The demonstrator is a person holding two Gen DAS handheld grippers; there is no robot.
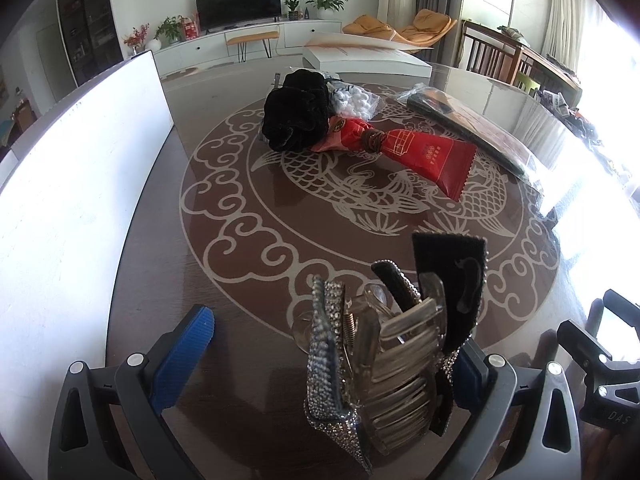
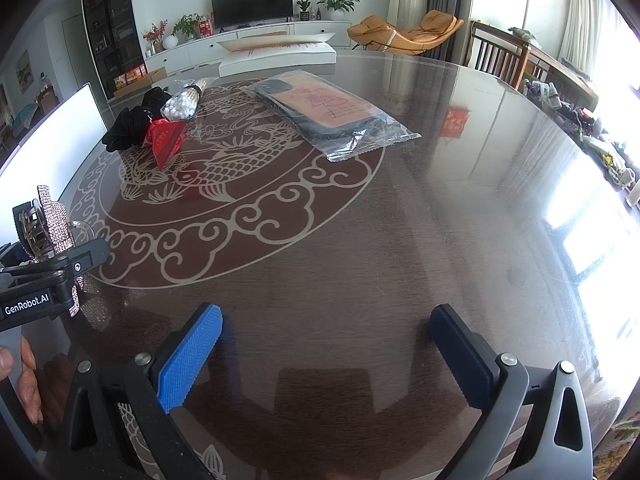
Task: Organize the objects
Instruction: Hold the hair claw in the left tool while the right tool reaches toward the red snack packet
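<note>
Clip (image 1: 384,360) at left gripper (image 1: 332,364), jaws spread, grip unclear; right gripper (image 2: 324,356) spread, empty. Scrunchie (image 1: 296,116), sachet (image 1: 404,152), bag (image 2: 332,116) unsorted on table (image 2: 400,260).

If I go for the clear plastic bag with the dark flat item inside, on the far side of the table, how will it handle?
The clear crinkled plastic bag will probably be slippery, and on the glossy glass-topped table it may slide rather than lift. Its loose serrated end looks floppy, so pinching there could let the dark flat contents sag or swing. The contents look stiff, so a grip across them seems safer.
</note>
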